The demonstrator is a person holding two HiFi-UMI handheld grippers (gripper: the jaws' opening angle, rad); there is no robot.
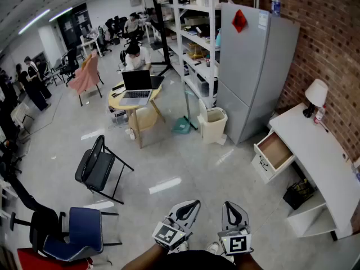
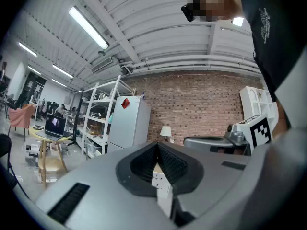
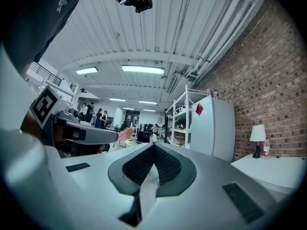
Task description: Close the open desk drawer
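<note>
Meeting at their tips, the jaws of the left gripper (image 2: 157, 146) were closed, with nothing held between the ribbed pads; only a narrow wedge of background showed behind them. The jaws of the right gripper (image 3: 153, 146) stood the same way, tips together and gripping nothing. In the head view both grippers sat side by side at the bottom edge, close to the person's body, each marker cube facing up, over bare grey floor (image 1: 185, 167).

The open drawer (image 1: 274, 151) was at the right of the head view, well apart from both grippers. It was pulled out from the near end of a white counter (image 1: 315, 151) that ran along the brick wall (image 1: 332, 49), and its brown interior was exposed. A black basket (image 1: 298, 194) sat on the floor under the counter. A lamp (image 1: 316, 93) with a pale shade stood at the far end of the counter, with a small bottle (image 1: 320, 114) just beside it.

Beyond the counter stood a grey refrigerator (image 1: 253, 66), with a pale waste bin (image 1: 214, 122) near its foot and white shelving (image 1: 191, 38) behind it. A black folding chair (image 1: 98, 167) stood at the left. Further back, a round table (image 1: 132, 101) carried an open laptop (image 1: 136, 86).
</note>
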